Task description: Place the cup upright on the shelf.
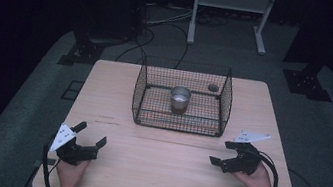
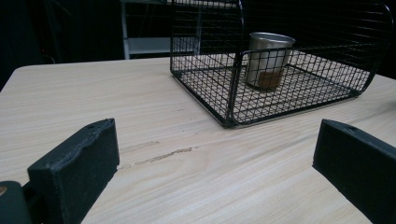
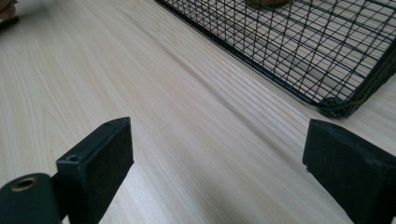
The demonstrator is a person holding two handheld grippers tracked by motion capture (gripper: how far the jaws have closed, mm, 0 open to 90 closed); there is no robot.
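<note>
Both the left gripper [image 1: 91, 138] and right gripper [image 1: 220, 152] stood wide open and empty, so reaching over the wire basket [image 1: 177, 121] risked snagging its rim and toppling the metal cup [image 1: 180, 98].

high: overhead, forward-down | tool views: low, near, share wire basket [image 2: 280, 70]

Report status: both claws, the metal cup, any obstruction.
Left claw open, empty, near table edge. Right claw open, empty, short of the black wire basket. Round shiny metal cup upright inside basket, untouched. Wire wall fronts the cup; top open.
</note>
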